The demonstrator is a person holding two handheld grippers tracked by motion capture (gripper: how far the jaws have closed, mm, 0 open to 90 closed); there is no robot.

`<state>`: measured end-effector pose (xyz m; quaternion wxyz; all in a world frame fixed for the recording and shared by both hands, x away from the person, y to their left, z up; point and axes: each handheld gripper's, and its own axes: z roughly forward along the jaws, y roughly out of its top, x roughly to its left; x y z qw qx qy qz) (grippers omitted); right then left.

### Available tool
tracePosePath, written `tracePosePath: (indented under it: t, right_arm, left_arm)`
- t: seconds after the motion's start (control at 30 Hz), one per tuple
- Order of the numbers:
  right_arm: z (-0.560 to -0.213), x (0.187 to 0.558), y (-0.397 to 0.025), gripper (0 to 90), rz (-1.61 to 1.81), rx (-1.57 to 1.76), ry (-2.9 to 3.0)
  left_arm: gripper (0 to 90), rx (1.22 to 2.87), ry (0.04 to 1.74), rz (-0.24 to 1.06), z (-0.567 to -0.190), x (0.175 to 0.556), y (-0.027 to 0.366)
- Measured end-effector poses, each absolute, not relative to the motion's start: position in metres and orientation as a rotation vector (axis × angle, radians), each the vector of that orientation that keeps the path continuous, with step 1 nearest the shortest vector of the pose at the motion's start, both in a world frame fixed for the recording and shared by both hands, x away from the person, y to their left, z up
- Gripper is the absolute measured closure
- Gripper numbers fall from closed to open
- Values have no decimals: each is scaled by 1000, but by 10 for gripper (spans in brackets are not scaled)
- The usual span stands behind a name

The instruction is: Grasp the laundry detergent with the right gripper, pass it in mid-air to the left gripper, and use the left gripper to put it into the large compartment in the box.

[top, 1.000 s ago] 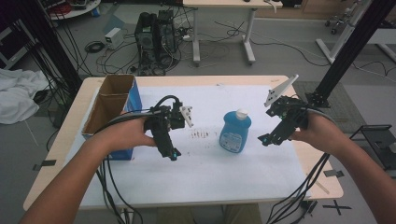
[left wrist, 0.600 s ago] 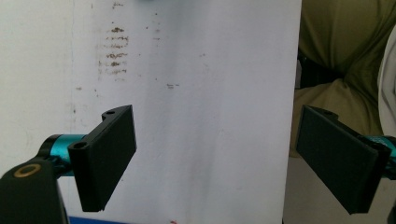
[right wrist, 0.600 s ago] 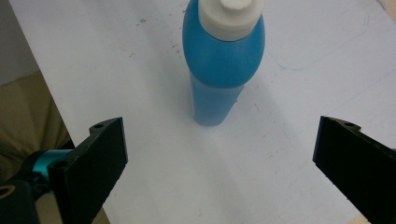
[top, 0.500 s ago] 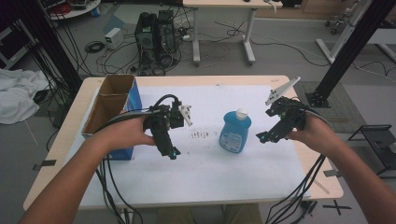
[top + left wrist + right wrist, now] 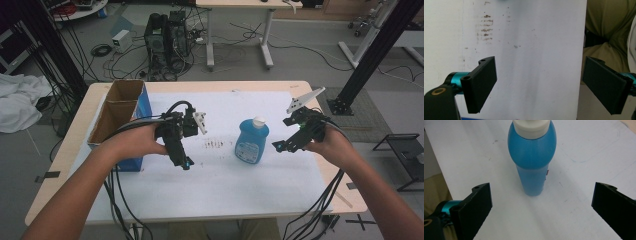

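Right gripper: jaws spread wide, holding nothing, aimed at the blue bottle.
Bottle: stands upright on the table, long axis vertical, white cap up, straight ahead of the right gripper and centred between its jaws, not yet touched.
Left gripper: jaws wide apart, empty, pointing down at bare table; bottle lies off to its side.
Nearer hand: the right, by my judgement.
Cardboard box: beyond the left hand.

A smooth, slightly glossy blue plastic bottle with a white plastic cap is seen on matt white paper (stained brown in places). Matt cardboard forms the box; bare wood edges the table.
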<state>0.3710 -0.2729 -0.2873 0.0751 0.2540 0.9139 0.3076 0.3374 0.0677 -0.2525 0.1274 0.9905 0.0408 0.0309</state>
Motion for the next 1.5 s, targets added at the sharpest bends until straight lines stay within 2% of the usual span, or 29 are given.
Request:
tracePosePath:
  t: [1.5]
  right_arm:
    - [-330,378,-273,20,1159,728,2696]
  left_arm:
    - [126,2886,129,79,-258,345,68]
